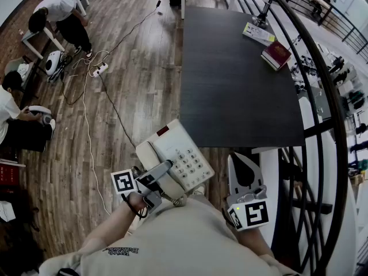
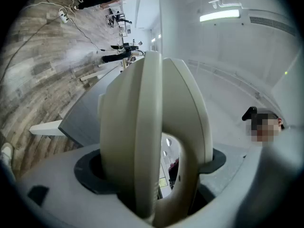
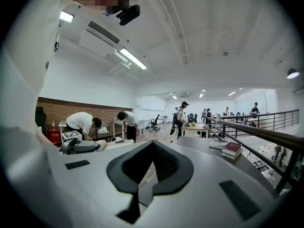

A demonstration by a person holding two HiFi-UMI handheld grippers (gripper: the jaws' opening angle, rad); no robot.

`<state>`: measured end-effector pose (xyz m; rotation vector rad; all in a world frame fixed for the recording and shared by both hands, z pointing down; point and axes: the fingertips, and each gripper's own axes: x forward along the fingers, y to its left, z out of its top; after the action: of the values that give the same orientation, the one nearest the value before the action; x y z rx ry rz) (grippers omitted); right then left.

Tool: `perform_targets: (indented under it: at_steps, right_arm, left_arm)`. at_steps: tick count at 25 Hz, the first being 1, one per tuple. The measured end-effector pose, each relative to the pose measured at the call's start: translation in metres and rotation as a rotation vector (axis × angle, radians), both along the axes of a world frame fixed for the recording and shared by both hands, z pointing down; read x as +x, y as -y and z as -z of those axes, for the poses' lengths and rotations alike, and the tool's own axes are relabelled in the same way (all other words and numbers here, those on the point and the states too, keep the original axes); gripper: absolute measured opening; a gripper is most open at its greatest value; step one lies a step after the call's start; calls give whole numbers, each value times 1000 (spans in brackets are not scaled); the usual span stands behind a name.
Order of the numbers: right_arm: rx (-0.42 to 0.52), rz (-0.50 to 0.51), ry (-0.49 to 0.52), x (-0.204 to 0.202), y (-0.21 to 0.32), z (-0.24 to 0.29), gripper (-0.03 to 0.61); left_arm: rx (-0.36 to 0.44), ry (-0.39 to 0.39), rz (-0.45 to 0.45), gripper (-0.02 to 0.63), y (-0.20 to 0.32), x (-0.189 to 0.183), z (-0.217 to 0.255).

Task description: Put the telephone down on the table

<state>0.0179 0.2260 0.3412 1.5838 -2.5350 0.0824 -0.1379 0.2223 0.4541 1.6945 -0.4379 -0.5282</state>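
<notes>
A cream push-button telephone (image 1: pixel 175 157) with its handset on the cradle hangs in the air over the wooden floor, just short of the near left corner of the dark table (image 1: pixel 230 68). My left gripper (image 1: pixel 154 183) is shut on its near left side, jaws spread wide. In the left gripper view the telephone (image 2: pixel 142 118) fills the space between the jaws of the left gripper (image 2: pixel 152 175). My right gripper (image 1: pixel 237 158) hovers to the telephone's right, near the table's front edge, shut with nothing in it; the right gripper view shows the right gripper (image 3: pixel 151 163) with its pads together.
On the table's far right lie a red book (image 1: pixel 276 54) and a pamphlet (image 1: pixel 258 33), with a small dark object (image 1: pixel 264 13) behind them. A curved black railing (image 1: pixel 322 96) runs along the right. Cables (image 1: pixel 92 73) and people (image 1: pixel 60 16) are on the floor at left.
</notes>
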Motion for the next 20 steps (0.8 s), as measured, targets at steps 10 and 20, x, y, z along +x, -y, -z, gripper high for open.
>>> perform_targets:
  at_steps: [10,20]
  right_arm:
    - [-1,24,50,4,-9,3,2]
    - [1,26,86,23,-16,0,2]
  left_arm:
    - [2,2,-15,480,-15,17,4]
    - [-30,-34,26,480,-15,37,4]
